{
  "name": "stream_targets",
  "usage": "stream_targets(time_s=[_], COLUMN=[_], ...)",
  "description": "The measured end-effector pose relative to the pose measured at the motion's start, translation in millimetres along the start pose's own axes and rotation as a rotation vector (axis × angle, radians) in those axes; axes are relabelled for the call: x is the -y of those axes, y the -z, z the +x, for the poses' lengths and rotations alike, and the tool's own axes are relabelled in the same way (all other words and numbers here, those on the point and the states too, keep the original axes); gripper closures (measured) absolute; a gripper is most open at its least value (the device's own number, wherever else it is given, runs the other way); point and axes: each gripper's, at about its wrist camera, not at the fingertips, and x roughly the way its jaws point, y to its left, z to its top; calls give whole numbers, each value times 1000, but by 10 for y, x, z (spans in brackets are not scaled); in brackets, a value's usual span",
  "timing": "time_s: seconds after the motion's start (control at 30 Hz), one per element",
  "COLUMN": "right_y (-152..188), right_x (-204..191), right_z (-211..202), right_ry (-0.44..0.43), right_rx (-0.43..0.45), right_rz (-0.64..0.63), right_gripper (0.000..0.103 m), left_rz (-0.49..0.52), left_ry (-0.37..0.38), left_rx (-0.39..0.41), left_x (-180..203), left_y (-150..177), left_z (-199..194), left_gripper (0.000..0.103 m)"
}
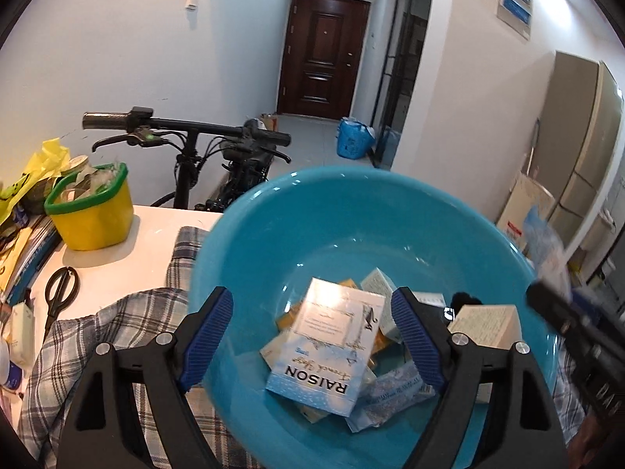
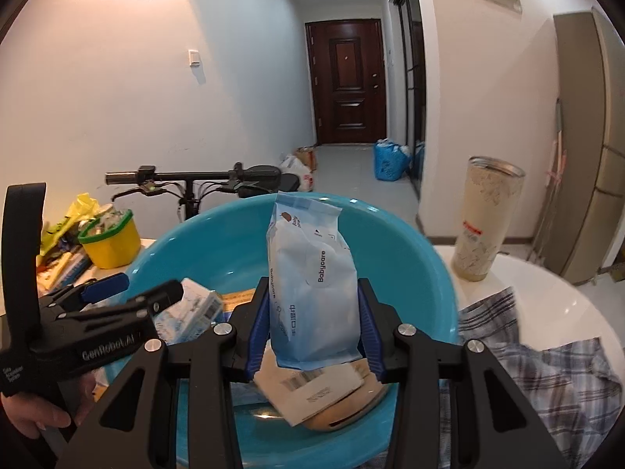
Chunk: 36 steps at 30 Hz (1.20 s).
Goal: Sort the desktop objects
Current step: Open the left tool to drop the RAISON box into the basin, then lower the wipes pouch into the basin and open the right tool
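Note:
A big blue basin (image 1: 273,234) sits on a plaid cloth and holds several small boxes and packets, with a white-blue "RAISON" box (image 1: 328,348) on top. My left gripper (image 1: 312,324) is open above the basin, with the RAISON box lying below, between its fingers. In the right wrist view, my right gripper (image 2: 314,316) is shut on a pale blue Babycare wipes pack (image 2: 308,269), held upright over the basin (image 2: 218,242). The left gripper's body (image 2: 78,332) shows at that view's left. The right gripper's edge (image 1: 574,324) shows at the left wrist view's right.
A yellow tub with green rim (image 1: 93,211), black scissors (image 1: 58,289) and stacked books lie on the white table at left. A beige tumbler (image 2: 484,219) stands at right. The plaid cloth (image 2: 539,363) spreads under the basin. A bicycle (image 1: 187,136) stands behind the table.

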Motion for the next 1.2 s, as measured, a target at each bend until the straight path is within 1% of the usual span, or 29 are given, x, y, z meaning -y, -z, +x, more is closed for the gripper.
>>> stream_targets(time_s=[0.1,0.23,0.37,0.7,0.73,0.77,0.8,0.87,1.2], right_y=[54,162,220,208,208,207,205,196,144], right_x=[-119,-303,-387,-360,-359,-360,-360,-362,-220], right_z=[80,194,223,221,222,220,217,208,189], right_ry=[-42,-58,-70,-64,-63,-63,-62,-57,-11], right_rx=[-36,-82,-95,-93,-93,-92,-88,-79,-67], right_rz=[-22,-76,-97,-93,-93,-93,-92,-91,-58], right_gripper=[63,63,63,62,62,58,53,48,47], left_rz=[-12,-6,-7,-7,-4,-2,0,1,3], left_ry=[-6,-14,-15,-16,-16,-18,-20,-20,-17], left_rx=[15,26,27,25,23,21,19,19,36], left_x=[-38,-36,-35,-51,-45,-41,-47,-43,-36], left_y=[-26,-41,-47,-57,-56,-57,-60,-54,-58], left_z=[-43,-80,-80,-78,-79,-76,-78,-72,-83], left_gripper=[18,18,18,18,18,18,18,18,18])
